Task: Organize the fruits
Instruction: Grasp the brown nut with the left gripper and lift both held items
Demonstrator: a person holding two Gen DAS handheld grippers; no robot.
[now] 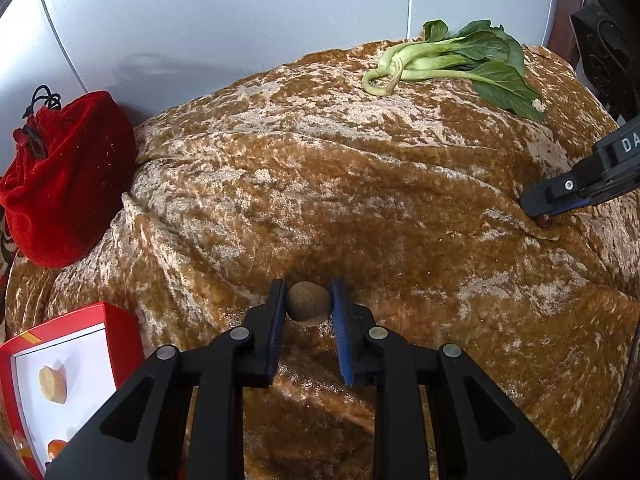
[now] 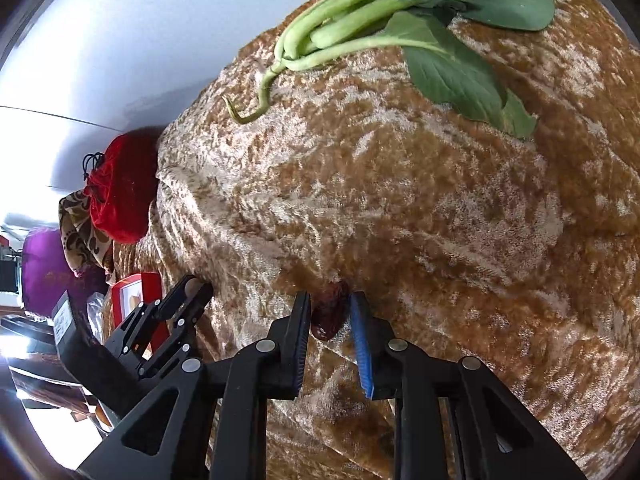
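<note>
My left gripper (image 1: pixel 308 290) is shut on a small round tan-brown fruit (image 1: pixel 309 306), just above the gold velvet cloth (image 1: pixel 360 184). In the right wrist view it shows at the left (image 2: pixel 197 285) with the pale fruit between its tips. My right gripper (image 2: pixel 330 300) points steeply down at the cloth and straddles a dark red date (image 2: pixel 327 320) lying in a fold. Its jaws stand narrowly apart, and a thin gap shows at the blue pad. From the left wrist view, the right gripper (image 1: pixel 538 206) touches the cloth at the far right, the date (image 1: pixel 545 221) peeking out under it.
A red box (image 1: pixel 120 340) with a white tray holds a pale ginger-like piece (image 1: pixel 53 384) and an orange item (image 1: pixel 56 448) at the near left. A red velvet pouch (image 1: pixel 68 176) sits at the far left. Bok choy (image 1: pixel 460 60) lies at the back right.
</note>
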